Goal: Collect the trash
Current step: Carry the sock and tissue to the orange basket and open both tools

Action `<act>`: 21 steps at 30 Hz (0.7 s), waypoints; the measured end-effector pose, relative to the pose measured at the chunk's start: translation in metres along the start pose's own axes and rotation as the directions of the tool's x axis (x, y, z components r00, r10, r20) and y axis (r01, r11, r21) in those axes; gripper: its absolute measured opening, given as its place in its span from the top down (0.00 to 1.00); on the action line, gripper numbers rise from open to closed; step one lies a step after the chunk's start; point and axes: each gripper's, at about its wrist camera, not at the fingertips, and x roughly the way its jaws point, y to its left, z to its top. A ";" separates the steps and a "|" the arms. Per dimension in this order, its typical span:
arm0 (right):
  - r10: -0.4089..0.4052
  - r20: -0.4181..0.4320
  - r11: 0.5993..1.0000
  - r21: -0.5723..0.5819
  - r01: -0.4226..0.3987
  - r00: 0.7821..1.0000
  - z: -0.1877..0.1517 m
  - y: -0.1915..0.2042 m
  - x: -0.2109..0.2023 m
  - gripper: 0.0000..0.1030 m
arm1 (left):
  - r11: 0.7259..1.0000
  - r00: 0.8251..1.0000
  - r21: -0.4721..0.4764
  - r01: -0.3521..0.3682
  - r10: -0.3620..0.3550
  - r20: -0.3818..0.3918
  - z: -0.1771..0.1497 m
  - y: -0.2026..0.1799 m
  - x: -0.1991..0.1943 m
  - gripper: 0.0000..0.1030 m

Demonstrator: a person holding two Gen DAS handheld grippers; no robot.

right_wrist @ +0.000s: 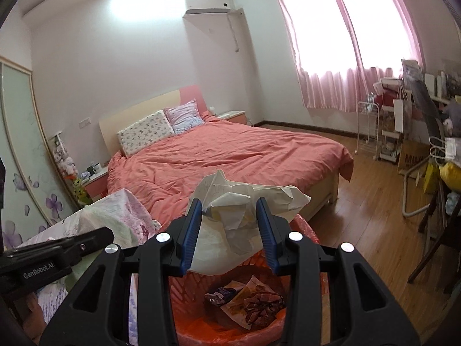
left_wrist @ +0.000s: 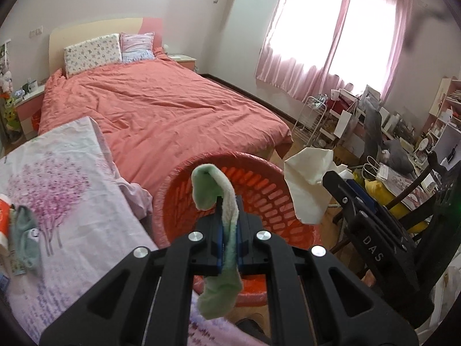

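Claws (left_wrist: pixel 229 230) (right_wrist: pixel 229 232) (two) hold one sock (left_wrist: pixel 227 216), one paper (right_wrist: pixel 230 219).

Grippers: two, a left gripper (left_wrist: pixel 229 216) and a right gripper (right_wrist: pixel 229 230). Green socks: two, one sock (left_wrist: pixel 220 230) in the left gripper, a second sock (left_wrist: pixel 26 239) on the floral sheet (left_wrist: pixel 72 201). Crumpled paper (right_wrist: pixel 239 210): one. Orange basket (left_wrist: pixel 259 190): one. Snack wrappers (right_wrist: pixel 247 302) inside it: two. Bed (left_wrist: pixel 161 103): one. Pillows: two, one floral pillow (left_wrist: pixel 92 53), one pink pillow (left_wrist: pixel 137 46). Air conditioner (right_wrist: pixel 207 5): one.
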 end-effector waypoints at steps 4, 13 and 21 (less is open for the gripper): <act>0.011 -0.024 0.999 0.034 -0.010 1.000 0.000 -0.008 0.008 0.60 | 1.000 0.999 -0.007 -0.030 0.029 -0.031 0.001 0.003 0.022 0.88; 0.006 -0.072 0.999 0.034 -0.004 0.997 -0.005 -0.012 0.009 0.38 | 0.991 0.991 -0.051 -0.120 0.117 -0.065 -0.008 0.034 0.025 0.59; -0.039 -0.061 0.997 -0.068 0.035 0.997 -0.006 0.011 -0.007 0.31 | 0.967 0.966 -0.027 -0.255 0.253 -0.055 -0.032 0.065 -0.019 0.43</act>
